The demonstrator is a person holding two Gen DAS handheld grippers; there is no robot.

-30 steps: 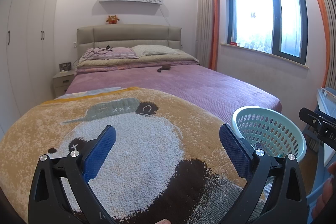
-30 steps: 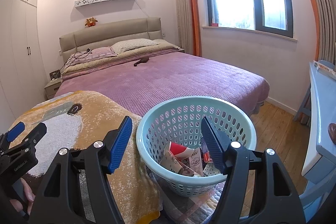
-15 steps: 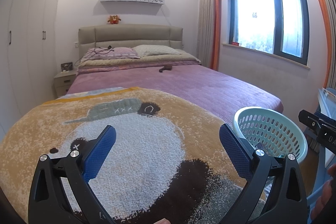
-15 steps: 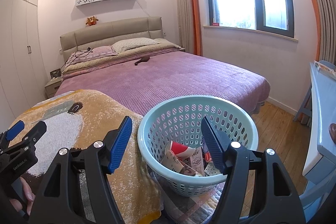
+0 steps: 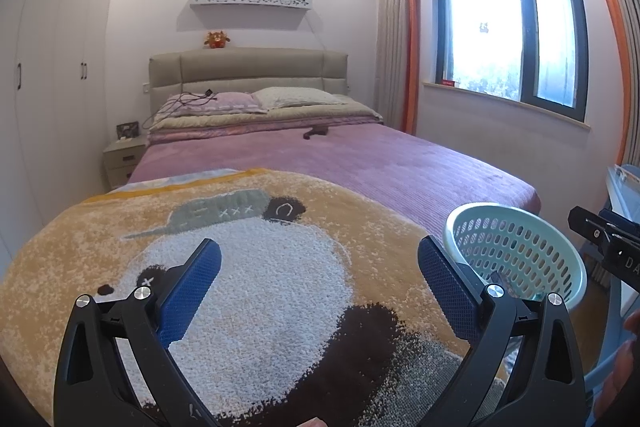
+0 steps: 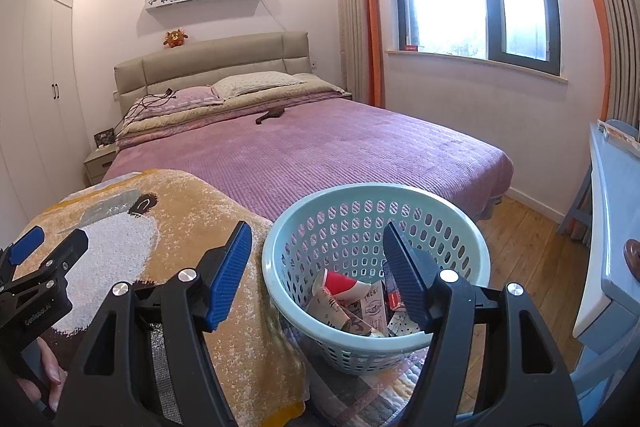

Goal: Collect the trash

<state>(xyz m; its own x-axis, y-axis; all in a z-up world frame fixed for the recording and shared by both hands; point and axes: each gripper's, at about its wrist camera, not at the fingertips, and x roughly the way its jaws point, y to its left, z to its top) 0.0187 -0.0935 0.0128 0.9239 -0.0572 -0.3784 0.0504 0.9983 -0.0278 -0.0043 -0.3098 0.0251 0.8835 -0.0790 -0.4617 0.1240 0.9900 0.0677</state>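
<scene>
A pale green perforated basket [image 6: 376,195] stands at the foot of the bed and holds several crumpled paper and card pieces [image 6: 352,303]. It also shows at the right of the left wrist view [image 5: 516,247]. My right gripper [image 6: 318,267] is open and empty, just above and in front of the basket's near rim. My left gripper [image 5: 318,281] is open and empty over the yellow panda blanket [image 5: 256,267], to the left of the basket.
The purple bed [image 6: 340,147] carries a small dark object [image 6: 272,115] near the pillows and a cable [image 6: 152,99] on the left pillow. A blue-grey table [image 6: 612,227] stands at the right. Wood floor [image 6: 520,235] lies beyond the basket. A wardrobe [image 5: 52,87] lines the left wall.
Both grippers stay open and empty. The views have shifted only slightly; the basket sits a little further right in both.
</scene>
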